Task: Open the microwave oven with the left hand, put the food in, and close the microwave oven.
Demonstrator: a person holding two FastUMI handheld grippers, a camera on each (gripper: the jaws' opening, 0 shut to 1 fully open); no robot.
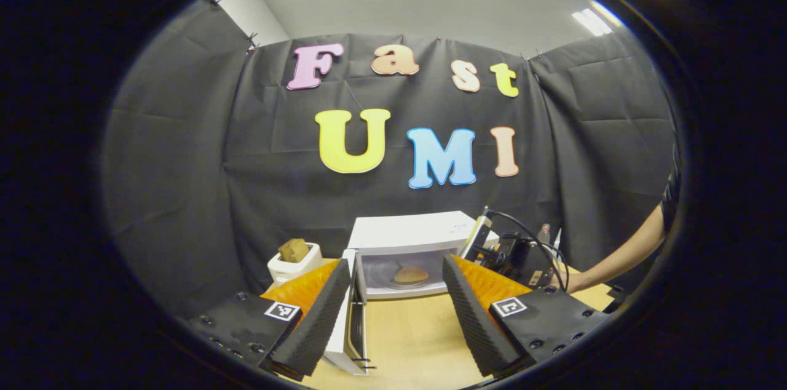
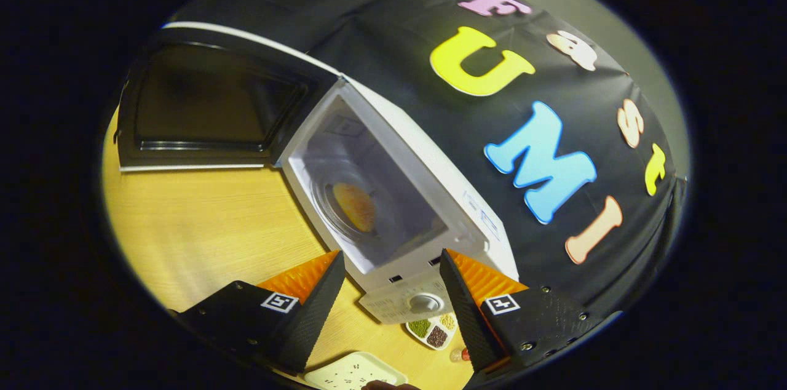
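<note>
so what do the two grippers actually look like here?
Left gripper and right gripper match: each has two wedge-shaped jaws with ribbed inner faces, black bolted mounting blocks, and a square black-and-white marker tag per block. Black cables loop over the right gripper's body in the left gripper view.

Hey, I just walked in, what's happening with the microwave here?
A person is working a gripper in each hand at a wooden table. The microwave oven stands with its door swung wide open, and the food, a round bun, already sits on the turntable inside. The left gripper and the right gripper are both open and hold nothing. Closing the door is what remains.
</note>
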